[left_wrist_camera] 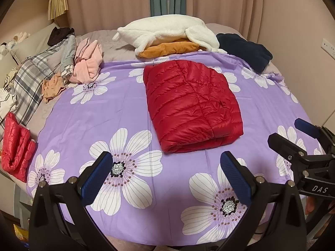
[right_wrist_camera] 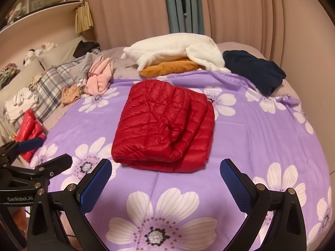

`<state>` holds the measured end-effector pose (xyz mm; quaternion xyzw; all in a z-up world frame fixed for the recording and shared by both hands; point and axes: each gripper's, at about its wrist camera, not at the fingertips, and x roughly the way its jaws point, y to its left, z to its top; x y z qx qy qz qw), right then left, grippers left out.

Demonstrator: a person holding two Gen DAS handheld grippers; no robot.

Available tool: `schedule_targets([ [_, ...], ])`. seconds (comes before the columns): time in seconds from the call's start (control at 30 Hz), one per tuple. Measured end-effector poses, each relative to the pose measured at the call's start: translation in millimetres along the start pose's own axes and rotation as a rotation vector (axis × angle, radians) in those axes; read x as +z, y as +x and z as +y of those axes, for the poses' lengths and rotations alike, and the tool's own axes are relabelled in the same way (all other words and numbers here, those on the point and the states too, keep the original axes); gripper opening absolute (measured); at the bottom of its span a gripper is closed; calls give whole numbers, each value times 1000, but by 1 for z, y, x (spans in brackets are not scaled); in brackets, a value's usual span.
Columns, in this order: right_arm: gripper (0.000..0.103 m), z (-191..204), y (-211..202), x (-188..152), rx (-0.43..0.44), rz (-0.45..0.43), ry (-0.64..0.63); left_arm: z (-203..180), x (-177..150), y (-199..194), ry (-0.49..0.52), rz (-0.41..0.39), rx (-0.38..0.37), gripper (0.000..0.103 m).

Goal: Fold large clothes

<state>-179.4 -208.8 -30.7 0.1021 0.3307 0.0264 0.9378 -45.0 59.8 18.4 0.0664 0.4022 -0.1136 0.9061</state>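
Observation:
A red quilted down jacket (left_wrist_camera: 192, 104) lies folded into a thick rectangle on the purple flowered sheet (left_wrist_camera: 104, 113). It also shows in the right wrist view (right_wrist_camera: 165, 125), on the sheet (right_wrist_camera: 261, 138). My left gripper (left_wrist_camera: 166, 177) is open and empty, held above the sheet just short of the jacket's near edge. My right gripper (right_wrist_camera: 165, 185) is open and empty, also just short of that edge. The right gripper shows at the right of the left wrist view (left_wrist_camera: 293, 136), and the left gripper at the left of the right wrist view (right_wrist_camera: 39, 152).
A white fleece on an orange garment (left_wrist_camera: 167, 37) and a navy garment (left_wrist_camera: 245, 50) lie at the far edge. Pink, grey and plaid clothes (left_wrist_camera: 83, 62) are heaped at the left. A second red padded piece (left_wrist_camera: 16, 146) lies at the left edge. Curtains hang behind.

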Motion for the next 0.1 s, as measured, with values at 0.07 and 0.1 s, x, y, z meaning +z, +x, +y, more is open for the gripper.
schedule_targets([
  [0.07, 102, 0, 0, 0, 0, -1, -1, 2, 2, 1, 2, -1, 3, 103],
  [0.1, 102, 0, 0, 0, 1, 0, -1, 2, 2, 1, 0, 0, 6, 103],
])
